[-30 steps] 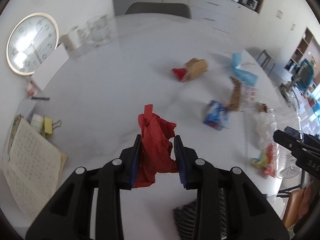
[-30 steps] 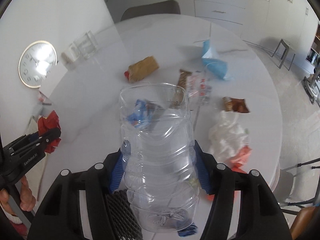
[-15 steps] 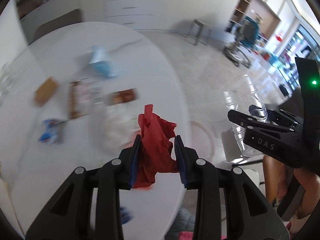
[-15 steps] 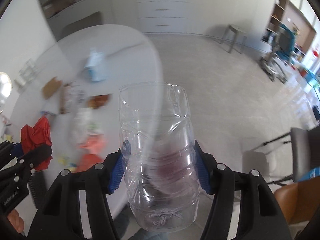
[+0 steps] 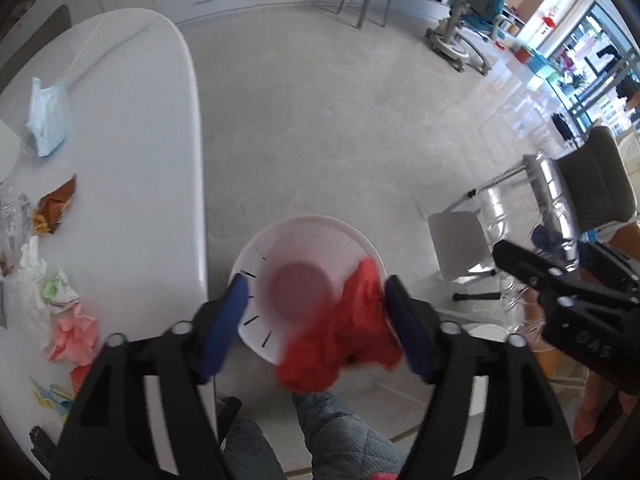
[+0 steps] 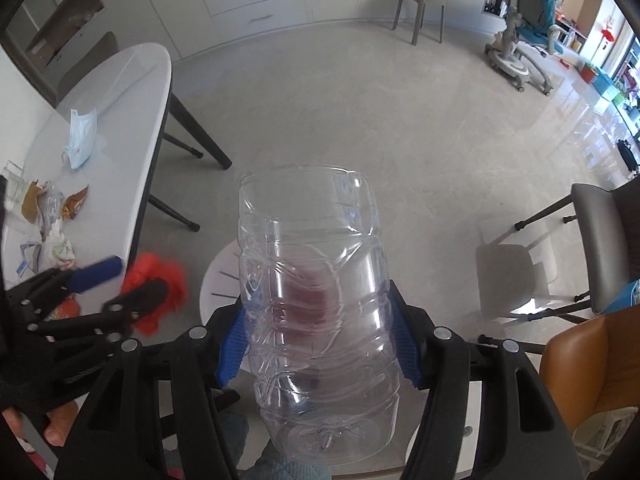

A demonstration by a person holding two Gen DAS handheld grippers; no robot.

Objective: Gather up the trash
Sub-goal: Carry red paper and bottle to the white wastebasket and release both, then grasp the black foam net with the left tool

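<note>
My left gripper point(image 5: 316, 312) is open above a white bin point(image 5: 308, 240) on the floor. A crumpled red paper point(image 5: 344, 344) hangs blurred against its right finger, over the bin's near rim. It also shows in the right wrist view point(image 6: 158, 284) beside the left gripper point(image 6: 120, 284). My right gripper point(image 6: 316, 344) is shut on a clear plastic bottle point(image 6: 316, 304), held above the same bin point(image 6: 218, 276). The bottle also shows in the left wrist view point(image 5: 532, 224) at right.
The white table point(image 5: 132, 128) lies at left with a blue face mask point(image 5: 46, 116), a snack wrapper point(image 5: 56, 208) and crumpled papers point(image 5: 68, 320). A grey chair point(image 6: 600, 240) and a brown chair point(image 6: 588, 364) stand at right. A stool point(image 6: 420, 12) stands far back.
Both grippers swung from over the table to above the bin on the floor. The left gripper opened and the red paper slipped free toward the right finger. The right keeps the bottle.
</note>
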